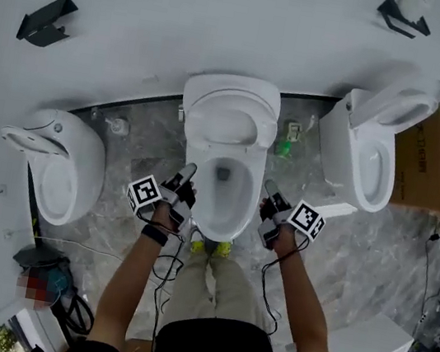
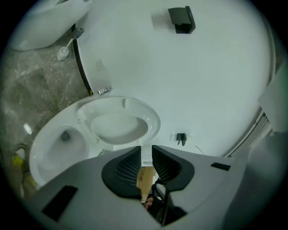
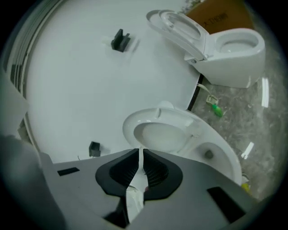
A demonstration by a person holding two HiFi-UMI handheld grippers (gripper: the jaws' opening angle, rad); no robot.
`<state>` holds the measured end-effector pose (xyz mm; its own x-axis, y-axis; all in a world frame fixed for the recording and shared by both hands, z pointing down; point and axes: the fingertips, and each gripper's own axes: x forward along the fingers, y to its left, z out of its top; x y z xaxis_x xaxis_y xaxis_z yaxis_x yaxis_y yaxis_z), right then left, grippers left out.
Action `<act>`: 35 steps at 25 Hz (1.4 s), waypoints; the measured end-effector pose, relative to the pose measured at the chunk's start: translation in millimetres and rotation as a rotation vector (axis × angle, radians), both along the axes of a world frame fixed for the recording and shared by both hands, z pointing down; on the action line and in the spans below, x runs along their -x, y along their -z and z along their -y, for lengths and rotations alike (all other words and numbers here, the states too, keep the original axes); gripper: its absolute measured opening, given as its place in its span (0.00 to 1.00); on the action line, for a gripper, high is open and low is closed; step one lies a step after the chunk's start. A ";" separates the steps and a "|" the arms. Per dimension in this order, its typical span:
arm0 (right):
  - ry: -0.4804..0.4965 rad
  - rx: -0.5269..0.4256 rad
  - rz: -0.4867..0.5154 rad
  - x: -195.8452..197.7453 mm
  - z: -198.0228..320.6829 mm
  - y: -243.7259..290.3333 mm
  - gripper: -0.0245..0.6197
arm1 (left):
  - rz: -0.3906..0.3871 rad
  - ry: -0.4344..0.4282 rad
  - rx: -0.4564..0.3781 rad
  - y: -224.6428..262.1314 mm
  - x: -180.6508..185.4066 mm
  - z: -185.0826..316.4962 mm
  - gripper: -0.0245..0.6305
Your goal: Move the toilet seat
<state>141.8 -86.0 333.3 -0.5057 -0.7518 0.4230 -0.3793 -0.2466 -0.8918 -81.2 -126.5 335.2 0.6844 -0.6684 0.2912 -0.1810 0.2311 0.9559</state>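
Obs: toilet seat (image 2: 112, 104) is up. The ring stands at the back end of the bowl (image 1: 215, 229), flat against the lid (image 2: 119, 126) behind it. Nothing holds it.

L hand-held gripper (image 2: 146, 149): off the bowl's left side, seemingly above rim level. Jaws a little apart, nothing btw them.

R hand-held gripper (image 3: 141, 152): off the bowl's right side, jaws all but together. The white in the slit reads as porcelain beyond, not a grip.

Step, as I read it: go in, take the seat and swing it down over the bowl. To do it well:
- Open both jaws first; the ring looks thicker than either gap.
- Pinch the ring only, near its free edge, away from the bowl's hinge end. The lid sits tight behind, so it's easy to catch both.
- One gripper per side at matching height, so the hinge isn't twisted.
- Glossy plastic, prob. slippery: follow the hinge arc, lower slowly, no drop onto the bowl.
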 end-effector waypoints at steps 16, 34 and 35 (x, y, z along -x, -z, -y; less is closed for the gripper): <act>0.252 -0.325 -0.440 71.9 -94.2 235.7 0.11 | 0.490 -0.248 -0.476 211.9 22.2 -79.0 0.13; 0.226 -0.553 -0.735 66.7 -78.4 322.3 0.08 | 0.682 -0.255 -0.760 312.2 -0.9 -69.4 0.11; 0.226 -0.554 -0.737 66.7 -77.5 323.2 0.08 | 0.685 -0.253 -0.762 313.6 -0.3 -68.8 0.11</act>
<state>75.1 -8.5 10.2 -0.4121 -0.8583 0.3058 -0.8802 0.2883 -0.3770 -80.9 -57.7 21.6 0.6776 -0.6981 0.2313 -0.6960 -0.5071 0.5083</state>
